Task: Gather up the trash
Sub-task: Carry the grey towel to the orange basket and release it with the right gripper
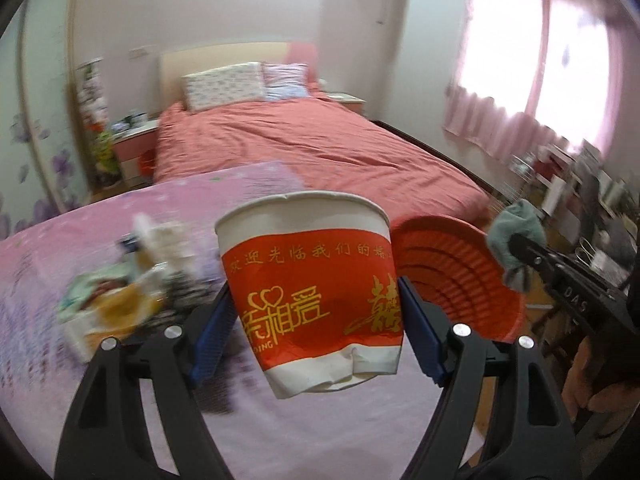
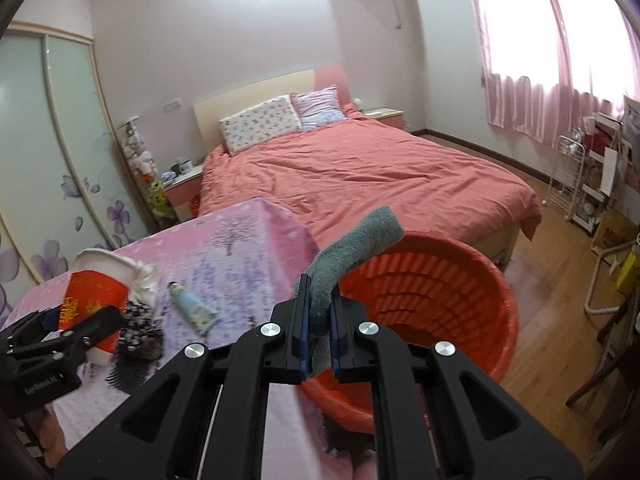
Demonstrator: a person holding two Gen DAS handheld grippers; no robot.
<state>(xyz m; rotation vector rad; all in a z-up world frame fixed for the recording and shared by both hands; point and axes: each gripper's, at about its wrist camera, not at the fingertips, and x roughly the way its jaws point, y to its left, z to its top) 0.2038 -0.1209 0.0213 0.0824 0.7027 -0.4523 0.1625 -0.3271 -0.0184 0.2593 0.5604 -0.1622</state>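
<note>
Bedroom: table under pink floral cloth, standing at the foot of a bed with a salmon cover; wood floor.

Item 1: paper cup, red band, upright with its mouth up, crumpled at the base; pinched by the left gripper above the table.

Item 2: grey cloth, long axis running up and right; clamped in the right gripper over the red basket's near rim.

Also on the table: tube, blurred wrapper heap.
</note>
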